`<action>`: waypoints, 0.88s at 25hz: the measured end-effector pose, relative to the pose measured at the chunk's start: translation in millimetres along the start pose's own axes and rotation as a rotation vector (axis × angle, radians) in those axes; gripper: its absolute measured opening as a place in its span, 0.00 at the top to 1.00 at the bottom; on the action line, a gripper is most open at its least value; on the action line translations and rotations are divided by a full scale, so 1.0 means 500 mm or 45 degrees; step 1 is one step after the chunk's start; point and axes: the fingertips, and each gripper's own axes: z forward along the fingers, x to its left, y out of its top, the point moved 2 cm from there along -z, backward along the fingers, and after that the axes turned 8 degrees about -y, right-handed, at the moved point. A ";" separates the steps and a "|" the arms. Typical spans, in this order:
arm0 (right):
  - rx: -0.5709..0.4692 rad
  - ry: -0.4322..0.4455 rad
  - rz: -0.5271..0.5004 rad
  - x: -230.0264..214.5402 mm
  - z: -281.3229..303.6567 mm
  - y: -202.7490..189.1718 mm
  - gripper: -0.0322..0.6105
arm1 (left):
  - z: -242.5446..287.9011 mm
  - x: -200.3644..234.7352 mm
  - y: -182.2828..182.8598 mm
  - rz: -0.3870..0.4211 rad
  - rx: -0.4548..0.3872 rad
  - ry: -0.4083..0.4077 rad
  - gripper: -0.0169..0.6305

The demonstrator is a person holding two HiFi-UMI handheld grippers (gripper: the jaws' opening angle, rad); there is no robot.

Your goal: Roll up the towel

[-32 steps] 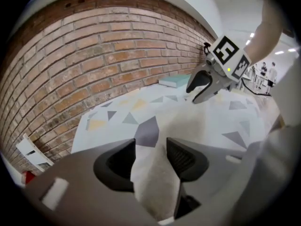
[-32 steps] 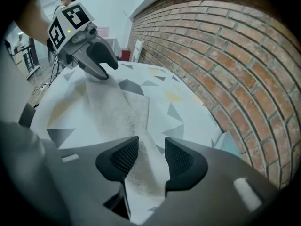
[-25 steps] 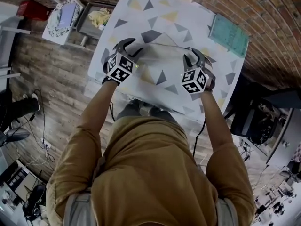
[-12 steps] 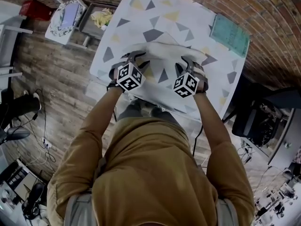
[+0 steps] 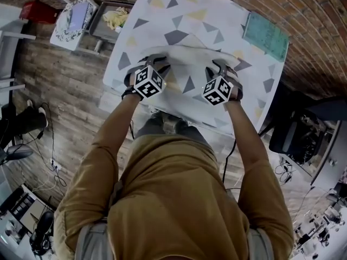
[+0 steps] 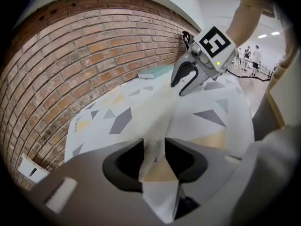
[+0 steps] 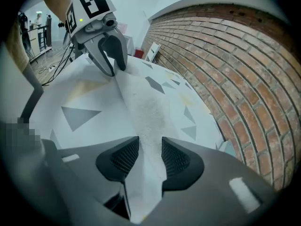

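The towel, white with grey and yellow triangles, lies on the table, which has the same pattern. It is bunched into a raised fold between my two grippers. My left gripper is shut on the fold's left end, and cloth fills the gap at the left gripper. Its jaws have just closed slightly further on the cloth. My right gripper is shut on the right end, and the towel runs up from the right gripper toward the left one.
A teal pad lies at the table's far right corner. Left of the table stand a tray with a yellow cloth and a patterned board. The table's near edge is just below the grippers.
Both grippers have come closer together and sunk toward the table, bringing the towel's held edge with them. The cloth between them now stands as a narrower fold.
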 end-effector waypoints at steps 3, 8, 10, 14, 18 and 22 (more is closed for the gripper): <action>0.007 0.000 0.004 0.001 0.003 -0.002 0.71 | 0.005 -0.001 -0.002 0.007 0.003 -0.006 0.67; 0.004 0.002 0.042 0.001 0.003 -0.003 0.72 | 0.009 0.002 -0.009 -0.002 0.017 -0.004 0.72; 0.006 0.010 0.067 0.001 0.002 -0.005 0.72 | 0.010 0.001 -0.013 -0.014 0.019 -0.006 0.73; 0.006 0.021 0.087 0.003 0.000 -0.005 0.75 | 0.011 0.002 -0.019 -0.031 0.012 -0.003 0.74; 0.007 -0.005 0.079 0.003 0.002 -0.005 0.86 | 0.011 0.005 -0.019 -0.038 0.007 -0.001 0.76; 0.012 0.004 0.073 0.001 0.001 -0.006 0.87 | 0.005 0.003 -0.017 -0.049 -0.004 -0.003 0.80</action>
